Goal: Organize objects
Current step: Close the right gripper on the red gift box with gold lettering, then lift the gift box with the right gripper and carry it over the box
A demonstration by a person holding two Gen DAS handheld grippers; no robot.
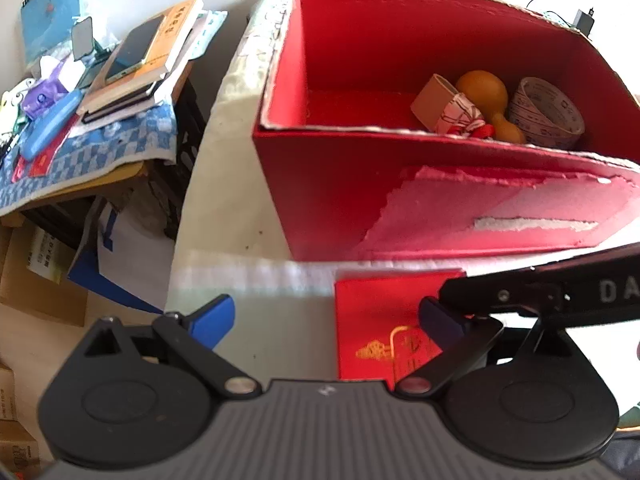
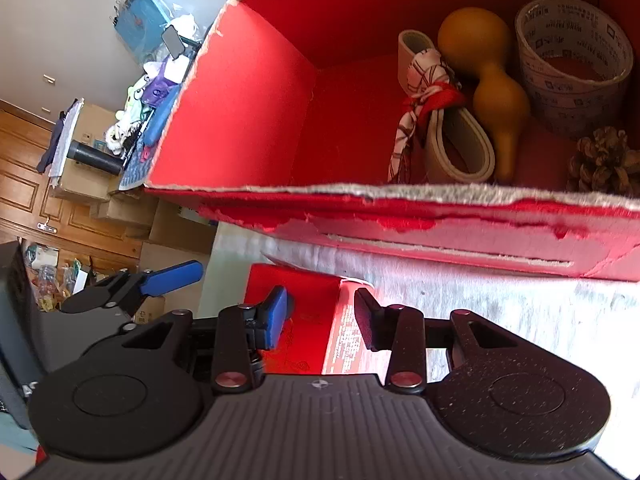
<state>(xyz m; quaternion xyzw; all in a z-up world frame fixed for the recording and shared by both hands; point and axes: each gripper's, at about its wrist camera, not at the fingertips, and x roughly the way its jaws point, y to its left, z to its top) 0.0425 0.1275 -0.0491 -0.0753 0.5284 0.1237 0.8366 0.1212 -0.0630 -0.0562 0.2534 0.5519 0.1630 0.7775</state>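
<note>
A small flat red box with gold print (image 1: 372, 320) lies on the white table just in front of a large open red box (image 1: 320, 184). My left gripper (image 1: 326, 320) is wide open astride the small box, its pads clear of it. In the right wrist view my right gripper (image 2: 322, 316) is shut on the small red box (image 2: 308, 312), one pad on each side. One blue finger (image 2: 172, 276) of the left gripper shows to the left. Inside the large box (image 2: 240, 120) lie a tan gourd (image 2: 484, 80), a printed tape roll (image 2: 572, 64), a beige band tied with red-white cloth (image 2: 452, 152) and a pine cone (image 2: 600, 160).
Left of the white table (image 1: 228, 200) stands a cluttered side stand with books and a phone (image 1: 136, 52) on a blue checked cloth (image 1: 100, 148). Cardboard boxes (image 1: 36, 272) sit on the floor below. The table edge runs down the left side.
</note>
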